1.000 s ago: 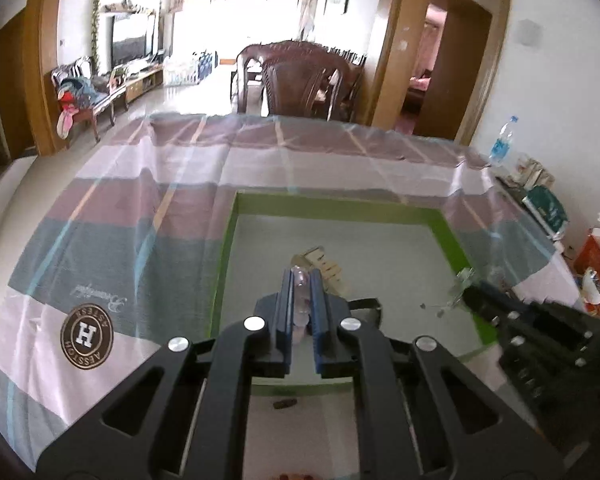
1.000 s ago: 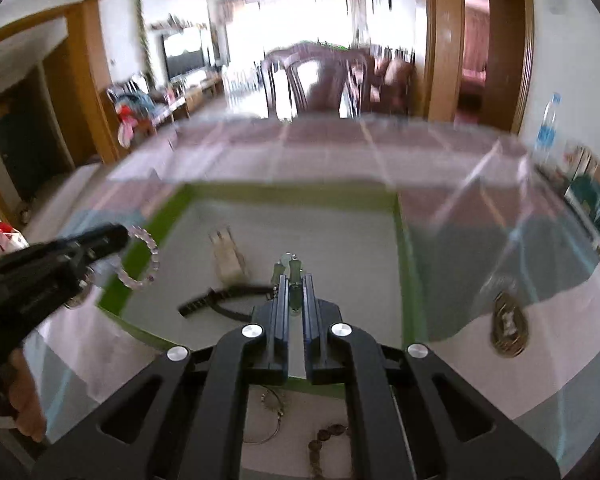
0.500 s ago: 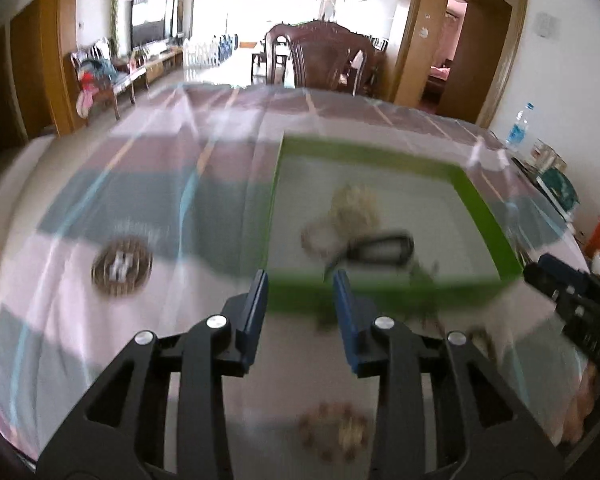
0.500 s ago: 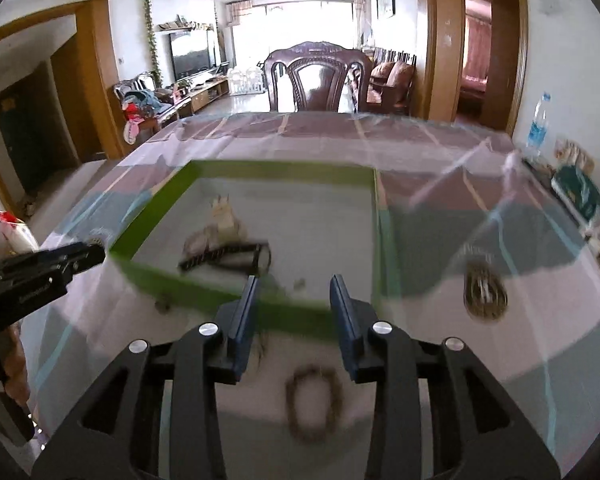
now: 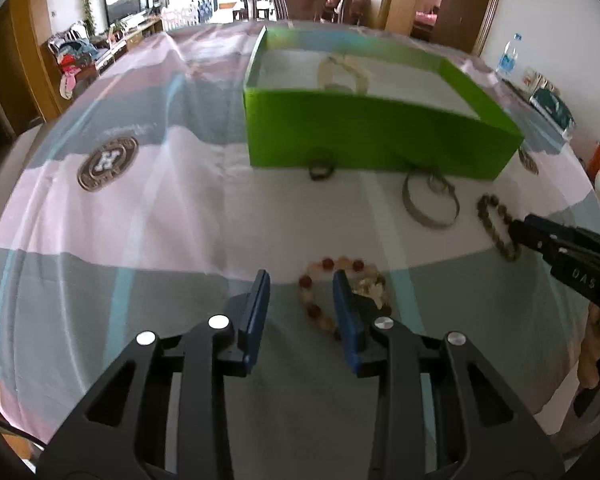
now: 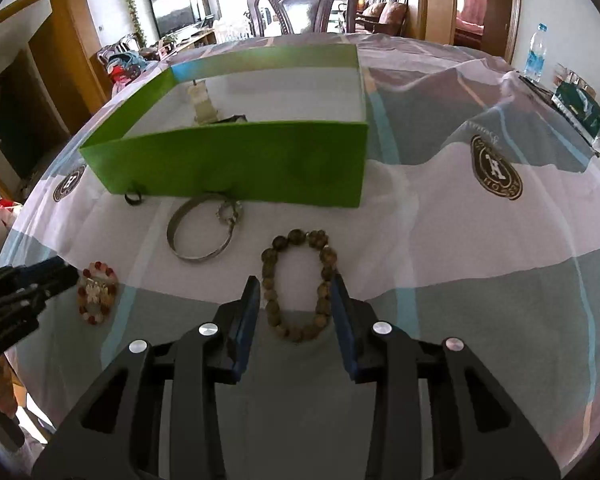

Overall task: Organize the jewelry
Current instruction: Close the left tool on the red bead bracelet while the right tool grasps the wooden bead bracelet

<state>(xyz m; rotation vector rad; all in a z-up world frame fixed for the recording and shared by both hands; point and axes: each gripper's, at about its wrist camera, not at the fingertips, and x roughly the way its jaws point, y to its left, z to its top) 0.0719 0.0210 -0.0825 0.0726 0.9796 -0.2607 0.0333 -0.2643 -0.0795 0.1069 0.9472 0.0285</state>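
Nearest, left gripper [image 5: 301, 294] w/ black frame & blue pads: jaws partly open, gripping nothing. Right pad sits over a bracelet of red & cream beads [image 5: 342, 294] lying flat on the striped pink, grey & white cloth [image 5: 180, 216] covering the counter; bracelet's left side shows in the gap btwn the pads, contact can't be judged. Right gripper [image 6: 295, 302], same build: jaws partly open too, nothing held. Loop of big brown wooden beads [image 6: 298, 284] lies flat on the cloth w/ its near half btwn the pads; beads sit close to both pads, touching or not I can't tell.

Next out, thin silver metal bangle [image 6: 200, 228] flat on the cloth, w/ a small sparkly silver ring [image 6: 230, 212] resting at its far right edge. Small dark ring [image 5: 321, 168] lies just in front of the box wall, left of the bangle.

Beyond, bright green rectangular cardboard box [image 6: 236, 160], open top, pale floor. Inside: cream-coloured beaded piece [image 5: 344, 74] toward the back, plus a dark strap-like item [image 6: 232, 119] mostly hidden behind the near wall.

Far off: carved dark wooden chair [image 6: 302, 8] past the counter's end; clear plastic water bottle [image 6: 537, 58] at right.
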